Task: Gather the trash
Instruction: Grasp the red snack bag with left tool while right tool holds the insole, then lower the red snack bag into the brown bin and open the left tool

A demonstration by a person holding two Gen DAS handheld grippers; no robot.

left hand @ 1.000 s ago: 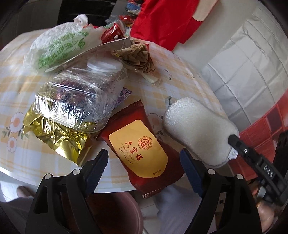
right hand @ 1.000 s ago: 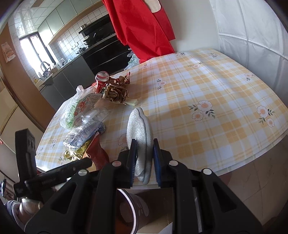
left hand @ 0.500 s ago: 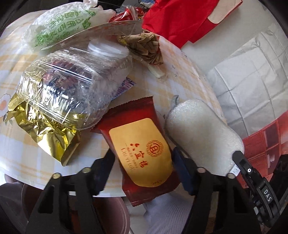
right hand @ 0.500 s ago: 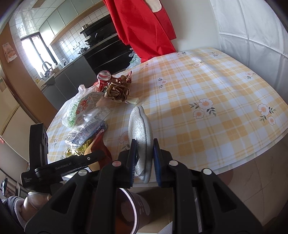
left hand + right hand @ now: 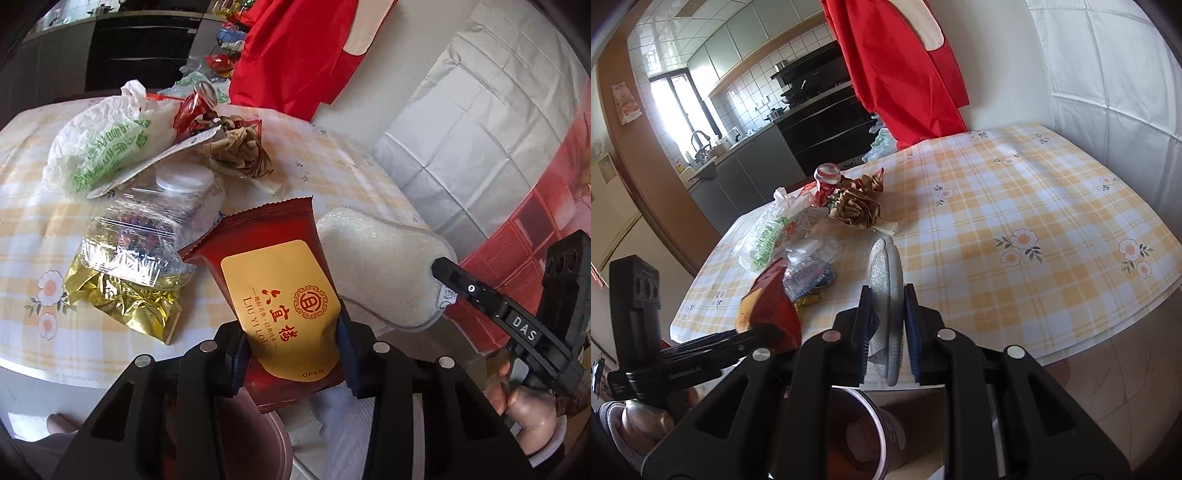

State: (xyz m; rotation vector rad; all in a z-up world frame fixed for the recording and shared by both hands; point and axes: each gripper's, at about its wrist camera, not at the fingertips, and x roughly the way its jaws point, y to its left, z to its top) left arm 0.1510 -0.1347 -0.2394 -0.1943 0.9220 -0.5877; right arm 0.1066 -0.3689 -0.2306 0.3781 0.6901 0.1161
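Note:
My left gripper (image 5: pixel 293 356) is shut on a red snack packet with a yellow label (image 5: pixel 280 291) and holds it raised off the table edge; the packet also shows in the right wrist view (image 5: pixel 768 314). My right gripper (image 5: pixel 888 332) is shut on a white sponge pad (image 5: pixel 886 280), held on edge over the table; the pad also shows in the left wrist view (image 5: pixel 384 269). On the table lie a clear plastic jar (image 5: pixel 147 229), a gold foil bag (image 5: pixel 125 302), a white-and-green plastic bag (image 5: pixel 99 147) and a crumpled brown wrapper (image 5: pixel 240 151).
A reddish-brown bin (image 5: pixel 849 435) stands on the floor below the table edge, under both grippers. The checked tablecloth (image 5: pixel 1015 206) stretches to the right. A red cloth (image 5: pixel 901 74) hangs behind the table. A small red can (image 5: pixel 827 181) stands at the back.
My left gripper moved onto the red packet, closed on it and lifted it from the table. My right gripper kept hold of the sponge pad, nearly still.

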